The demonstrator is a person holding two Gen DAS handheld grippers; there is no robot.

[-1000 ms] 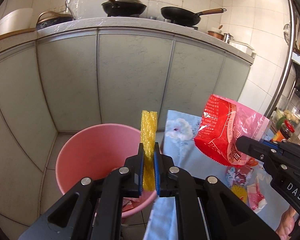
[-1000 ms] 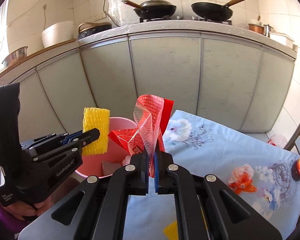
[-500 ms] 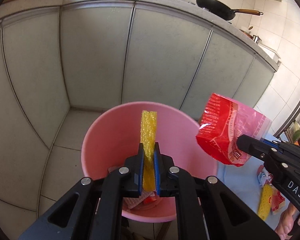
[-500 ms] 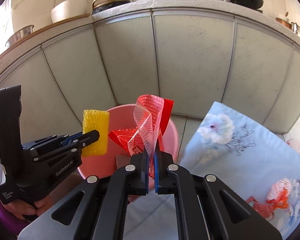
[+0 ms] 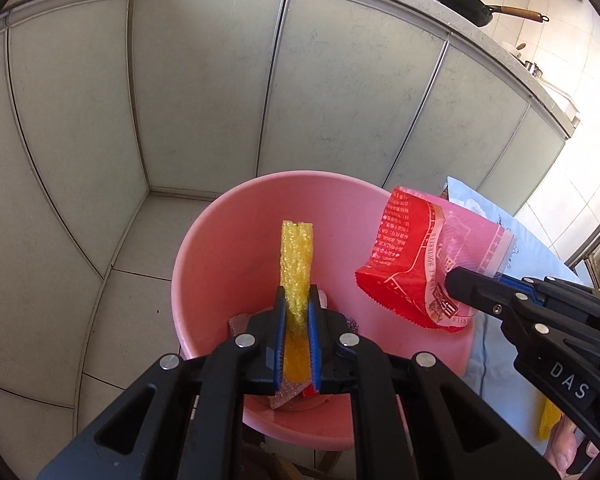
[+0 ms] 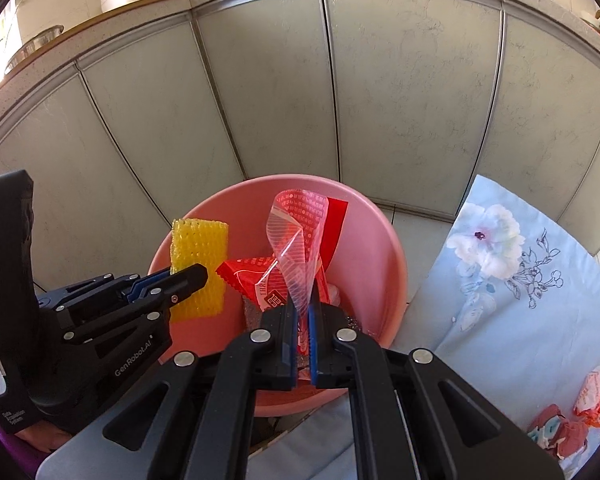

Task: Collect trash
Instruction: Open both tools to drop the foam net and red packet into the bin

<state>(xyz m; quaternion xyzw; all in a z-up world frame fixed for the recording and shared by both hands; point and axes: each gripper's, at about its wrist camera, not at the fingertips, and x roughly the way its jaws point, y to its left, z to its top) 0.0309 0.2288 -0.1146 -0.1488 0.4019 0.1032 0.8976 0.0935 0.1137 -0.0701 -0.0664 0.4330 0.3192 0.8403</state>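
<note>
Red wrapper (image 6: 296,256) over pink bin (image 6: 384,248)

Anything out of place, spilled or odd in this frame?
Nothing stands out. The yellow foam net and red plastic snack wrapper hang over the pink plastic bin, each between a gripper's jaws; more wrappers lie on the floral cloth, uncollected.

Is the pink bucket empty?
No. The pink bucket already holds scraps at its bottom, below the yellow foam net and red wrapper.

Bucket (image 5: 204,248) bottom (mostly) hidden
</note>
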